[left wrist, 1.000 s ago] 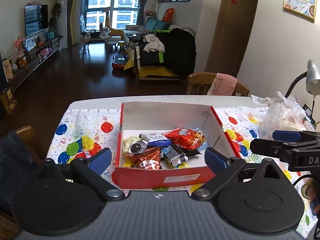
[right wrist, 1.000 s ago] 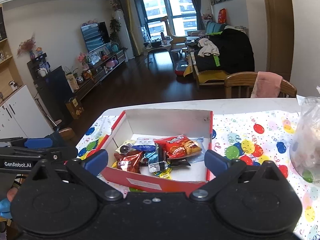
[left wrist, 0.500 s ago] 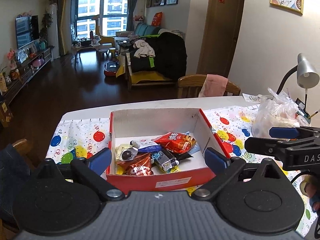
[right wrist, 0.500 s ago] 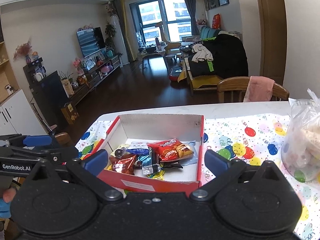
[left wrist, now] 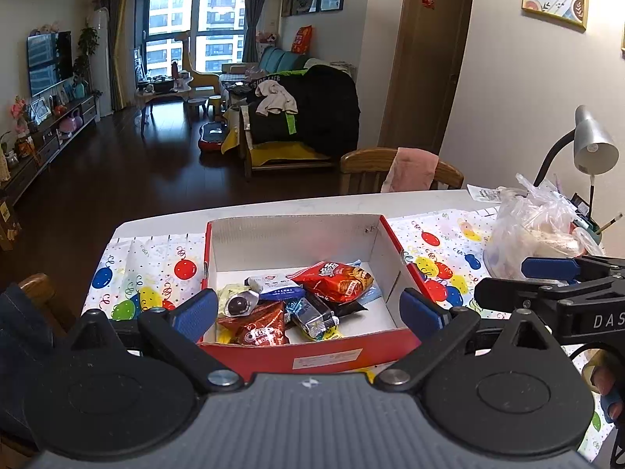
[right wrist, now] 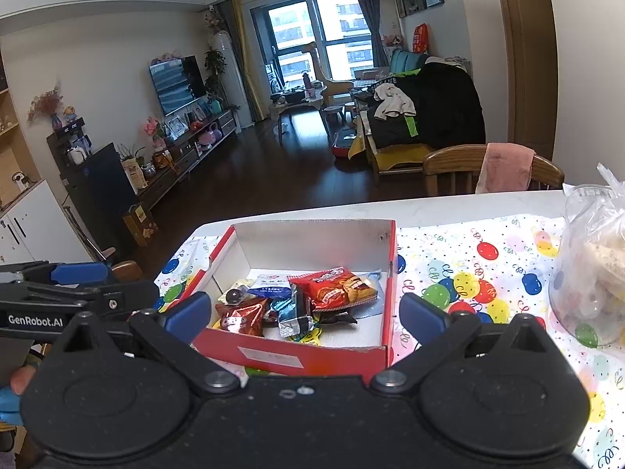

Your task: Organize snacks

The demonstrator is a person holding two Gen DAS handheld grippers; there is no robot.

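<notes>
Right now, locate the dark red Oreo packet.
The dark red Oreo packet lies inside the red cardboard box, in its near-left corner, beside the silver-wrapped bar.

A lived-in home living room.
Ahead of the tool: a wall television (right wrist: 176, 84), clothes-piled sofa (left wrist: 300, 117), balloon-print tablecloth (right wrist: 488, 258) just beneath.

The box (left wrist: 304, 355) is standing open at the top, so the way down to the snacks (left wrist: 297, 305) is lying free from above, with its four walls hemming them in. Bare tablecloth (right wrist: 468, 269) is stretching between the box and the plastic bag (right wrist: 593, 265), which is blocking the right side. A lamp (left wrist: 590, 148) is leaning over behind the bag.
</notes>
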